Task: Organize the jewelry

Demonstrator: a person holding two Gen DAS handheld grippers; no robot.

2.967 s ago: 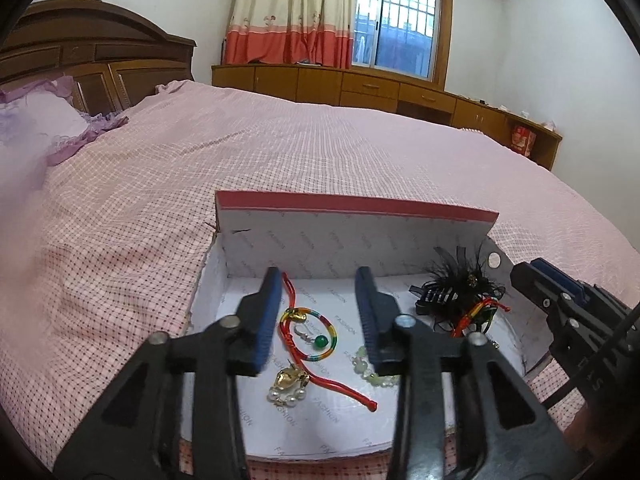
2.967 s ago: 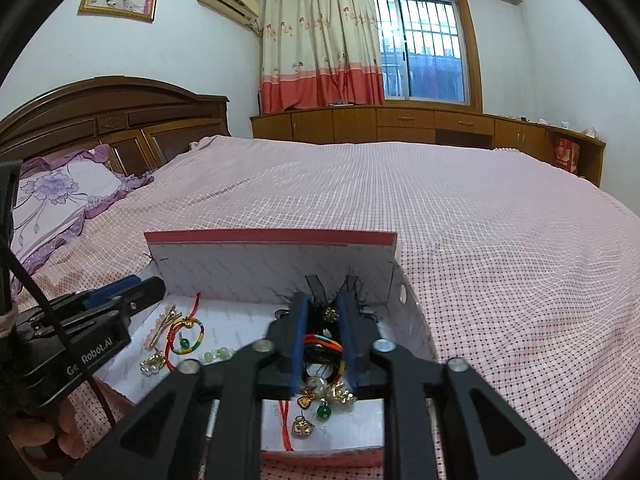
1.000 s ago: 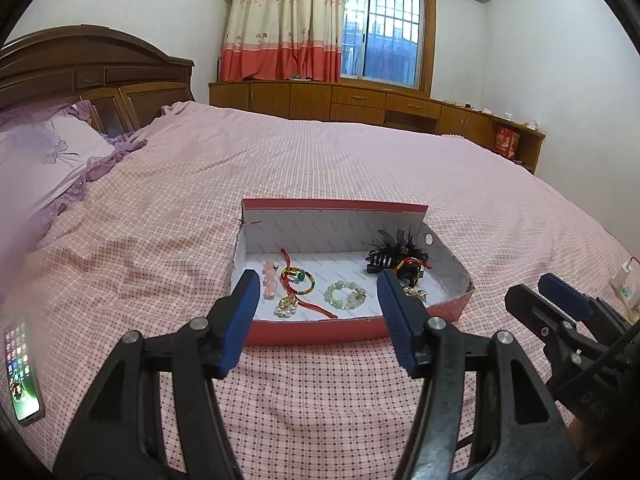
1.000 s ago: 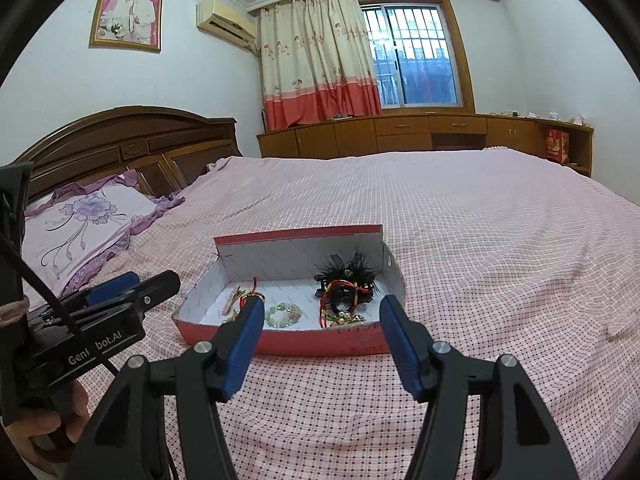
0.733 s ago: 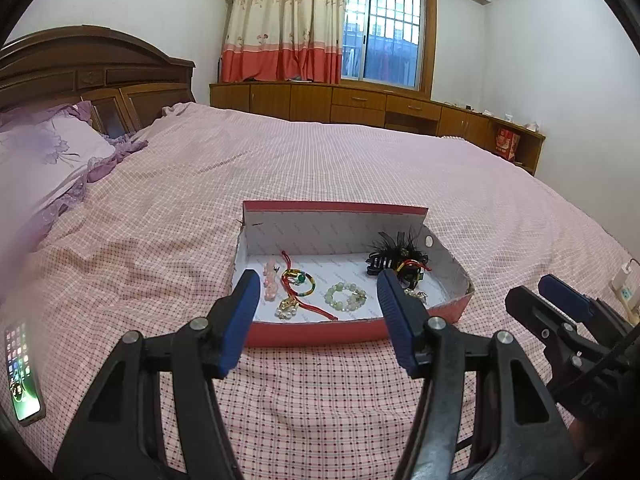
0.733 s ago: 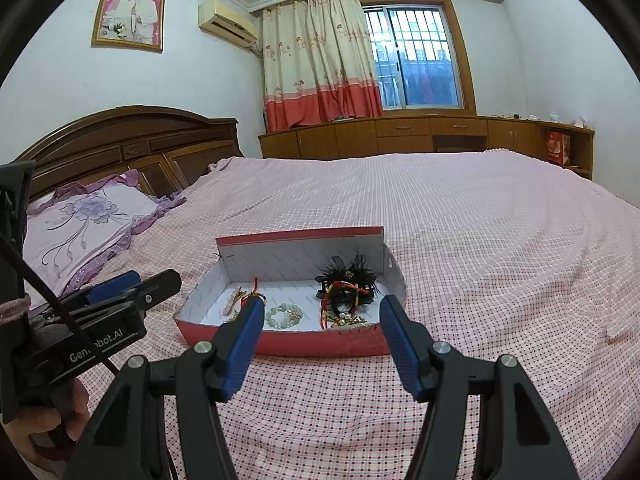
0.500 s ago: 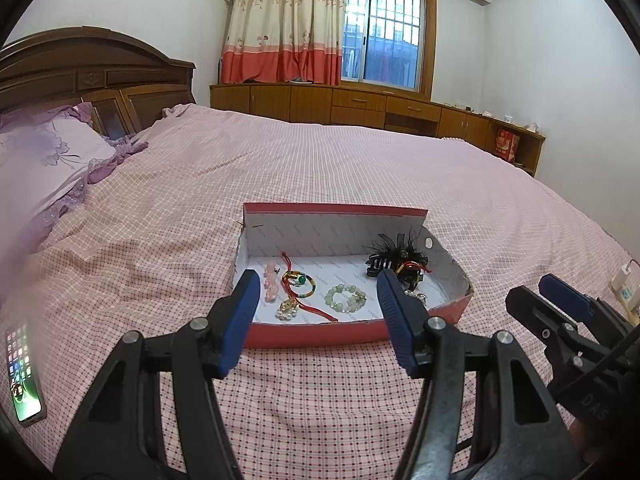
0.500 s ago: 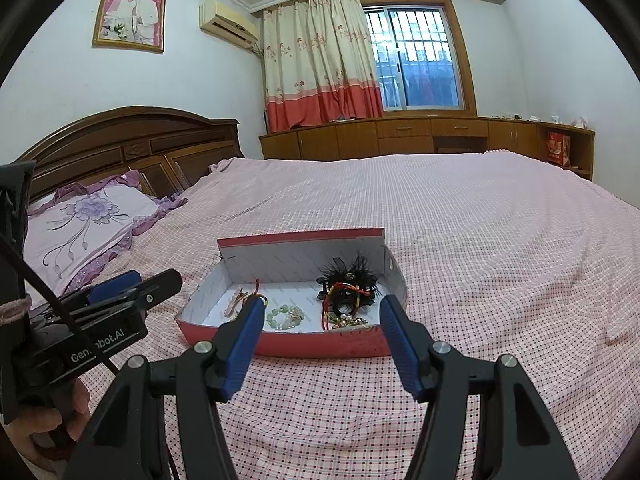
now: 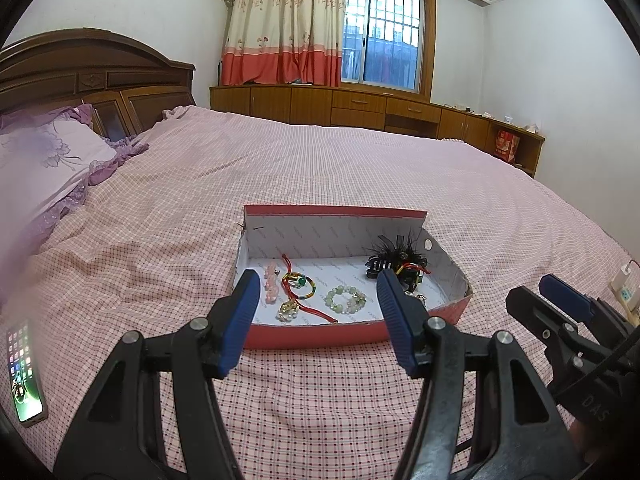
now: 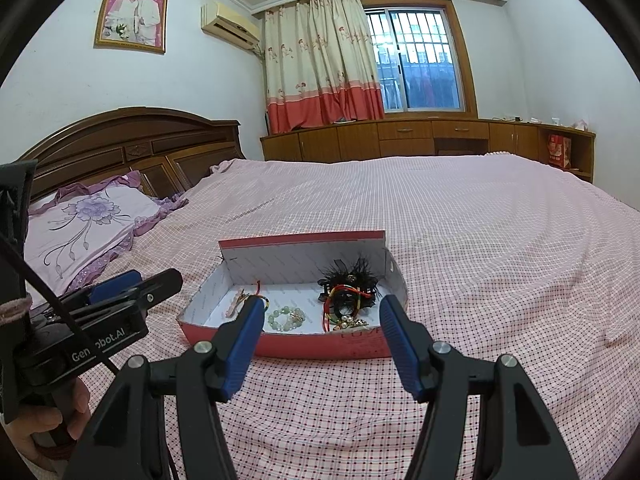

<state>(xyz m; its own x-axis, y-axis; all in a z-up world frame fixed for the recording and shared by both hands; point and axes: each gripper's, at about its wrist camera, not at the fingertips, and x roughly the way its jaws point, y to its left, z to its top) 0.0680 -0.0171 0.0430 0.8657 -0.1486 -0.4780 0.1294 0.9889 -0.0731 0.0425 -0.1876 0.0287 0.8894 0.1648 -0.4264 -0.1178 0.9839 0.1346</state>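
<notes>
A red shoebox lid (image 9: 440,328) with a white inside lies on the bed; it also shows in the right wrist view (image 10: 320,346). Inside lie a pink hair clip (image 9: 271,287), a red cord bracelet with a green bead (image 9: 299,283), a pale green bead bracelet (image 9: 345,299) and a black feather clip with red cord (image 9: 396,260). My left gripper (image 9: 318,316) is open and empty, held back in front of the box. My right gripper (image 10: 322,338) is open and empty, also in front of the box.
A pink checked bedspread (image 9: 320,168) covers the bed. A lit phone (image 9: 24,372) lies at the left edge. A purple pillow (image 10: 88,220) and wooden headboard (image 10: 132,140) are at the left. Wooden cabinets (image 10: 420,136) stand under the window.
Three seconds ago both grippers were down in the box, the right one shut on a red cord bracelet. Both are now open, empty and withdrawn; in the last second they hardly moved.
</notes>
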